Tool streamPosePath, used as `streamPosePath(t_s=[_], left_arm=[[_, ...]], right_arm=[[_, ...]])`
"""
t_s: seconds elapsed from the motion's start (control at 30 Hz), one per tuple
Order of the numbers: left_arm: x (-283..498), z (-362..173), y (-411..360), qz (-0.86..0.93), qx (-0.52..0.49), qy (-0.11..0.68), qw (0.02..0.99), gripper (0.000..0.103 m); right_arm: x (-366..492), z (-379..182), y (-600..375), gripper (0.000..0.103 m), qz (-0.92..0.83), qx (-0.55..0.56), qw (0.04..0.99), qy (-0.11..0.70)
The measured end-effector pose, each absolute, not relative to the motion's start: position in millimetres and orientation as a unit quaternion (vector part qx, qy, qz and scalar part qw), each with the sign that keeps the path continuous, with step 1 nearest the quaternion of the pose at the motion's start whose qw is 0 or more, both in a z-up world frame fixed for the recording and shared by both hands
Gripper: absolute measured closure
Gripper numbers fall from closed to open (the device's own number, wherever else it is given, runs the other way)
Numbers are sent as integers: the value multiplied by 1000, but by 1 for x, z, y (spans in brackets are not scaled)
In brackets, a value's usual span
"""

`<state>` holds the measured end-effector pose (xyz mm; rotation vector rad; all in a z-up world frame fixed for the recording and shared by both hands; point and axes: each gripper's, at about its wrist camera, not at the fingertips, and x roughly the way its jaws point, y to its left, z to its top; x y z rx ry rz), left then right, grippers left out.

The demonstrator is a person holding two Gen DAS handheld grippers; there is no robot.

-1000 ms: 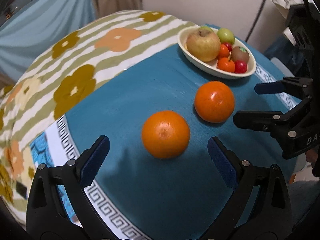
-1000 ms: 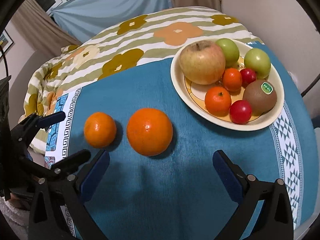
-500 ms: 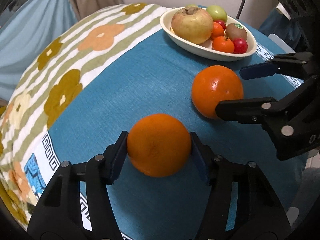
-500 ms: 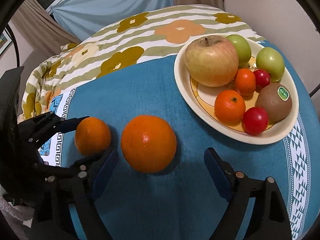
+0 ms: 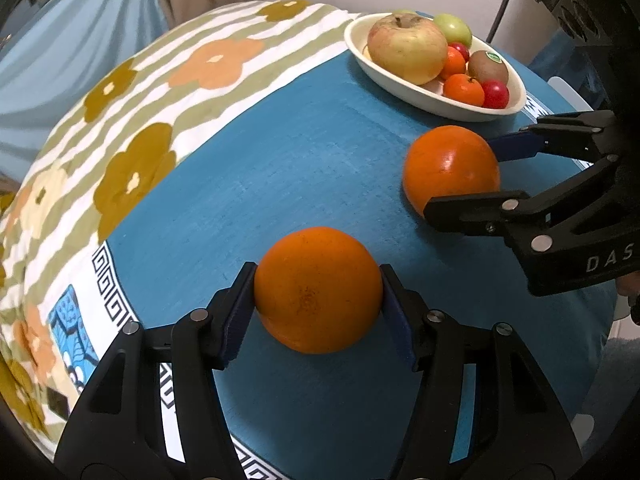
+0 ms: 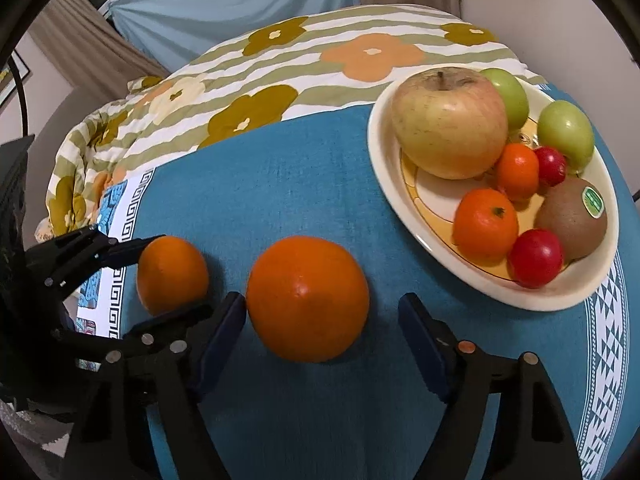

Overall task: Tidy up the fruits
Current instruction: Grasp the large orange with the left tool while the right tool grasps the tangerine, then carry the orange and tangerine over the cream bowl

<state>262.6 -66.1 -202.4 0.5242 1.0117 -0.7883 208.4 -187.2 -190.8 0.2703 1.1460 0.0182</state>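
while two oranges lie on the blue cloth (image 5: 320,160), each gripper takes one, probably so that both can go to the bowl (image 6: 560,298) in one trip. the left gripper (image 5: 318,312) is clamped on the near orange (image 5: 318,290): both blue pads press its sides at the widest part, which should keep a round fruit from slipping out. the right gripper (image 6: 322,330) has just been closing around the far orange (image 6: 307,298); its left pad touches or almost touches the skin, but the right pad is apart from it, so this fruit is not yet held. both oranges seem to rest on the cloth, near each other. the bowl stands farther back and already holds an apple (image 6: 450,122), a kiwi (image 6: 572,218) and small fruits, so free room there is little.
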Motion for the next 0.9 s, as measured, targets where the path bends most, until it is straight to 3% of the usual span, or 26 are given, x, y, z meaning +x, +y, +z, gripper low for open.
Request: streamPosePath(t_s=[0.1, 0.17, 0.2, 0.9], left_arm=[[264, -202, -64, -359, 239, 468, 771, 39], [265, -202, -62, -355, 237, 469, 773, 39], [265, -202, -61, -354, 235, 470, 774, 39], [259, -157, -58, -316, 187, 462, 807, 39]], right_arm=[[211, -193, -183, 32, 13, 122, 831, 542], [213, -192, -182, 38, 17, 116, 832, 542], [214, -192, -182, 47, 21, 115, 833, 541], [201, -151, -190, 48, 42, 100, 848, 519]])
